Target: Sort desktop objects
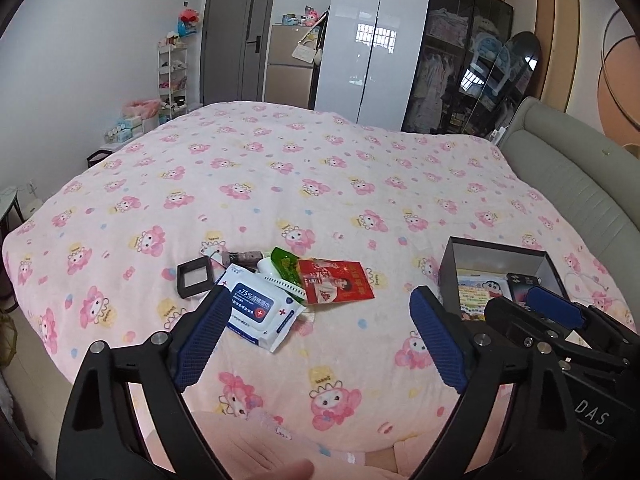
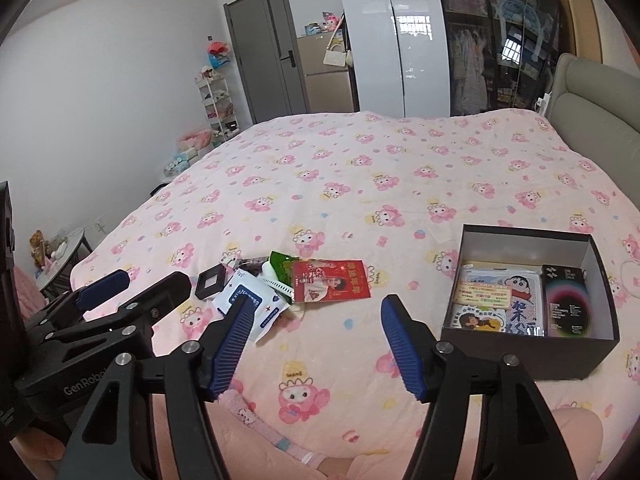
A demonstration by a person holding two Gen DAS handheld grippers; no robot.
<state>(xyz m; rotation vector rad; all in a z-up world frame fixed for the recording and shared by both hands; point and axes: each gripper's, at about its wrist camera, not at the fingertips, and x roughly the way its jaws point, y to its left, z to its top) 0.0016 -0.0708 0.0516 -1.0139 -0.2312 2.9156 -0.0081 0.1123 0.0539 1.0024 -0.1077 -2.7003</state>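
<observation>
A pile of small items lies on the pink bedspread: a wet-wipe pack (image 1: 260,312) (image 2: 256,308), a red packet (image 1: 336,285) (image 2: 330,286), a green packet (image 1: 286,262) (image 2: 280,266) and a small black square frame (image 1: 194,280) (image 2: 210,282). A black open box (image 1: 452,272) (image 2: 528,354) to the right holds cartoon cards and a dark pack (image 2: 566,300). My left gripper (image 1: 320,344) is open and empty, just short of the pile. My right gripper (image 2: 316,344) is open and empty, between pile and box.
The bed's near edge (image 1: 320,452) is just below the grippers. A grey headboard (image 1: 580,184) is at the right. A wardrobe (image 1: 400,40), fridge and shelf rack stand beyond the bed. A small round table (image 2: 64,252) is at the left.
</observation>
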